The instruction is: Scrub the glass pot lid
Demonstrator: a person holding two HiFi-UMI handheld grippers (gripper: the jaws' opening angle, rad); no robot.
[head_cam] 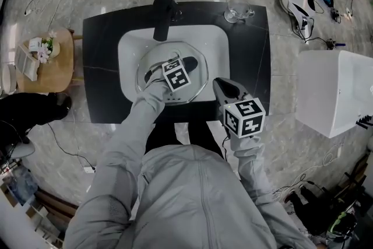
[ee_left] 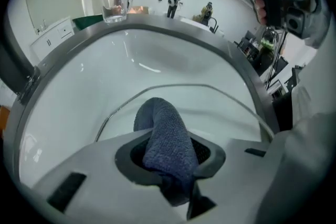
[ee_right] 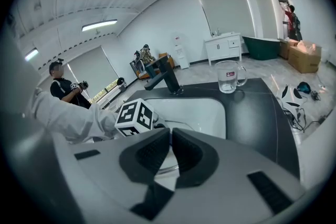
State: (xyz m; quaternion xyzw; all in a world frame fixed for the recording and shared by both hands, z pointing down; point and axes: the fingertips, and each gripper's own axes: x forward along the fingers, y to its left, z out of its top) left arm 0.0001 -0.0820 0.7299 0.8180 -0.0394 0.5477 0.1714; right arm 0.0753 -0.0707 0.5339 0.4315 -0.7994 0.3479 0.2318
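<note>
From my remote seat, the left gripper (ee_left: 170, 157) and right gripper (ee_right: 170, 150) look like pale grey moulded shells. Each has dark ribbed pads (ee_right: 151, 152) and black rectangular slots (ee_right: 266, 191) on its flanks, and each carries a white cube (head_cam: 245, 118) printed with black square markers. The person wears a light grey zip-front jacket (head_cam: 195, 198) with long sleeves (head_cam: 139, 128).
</note>
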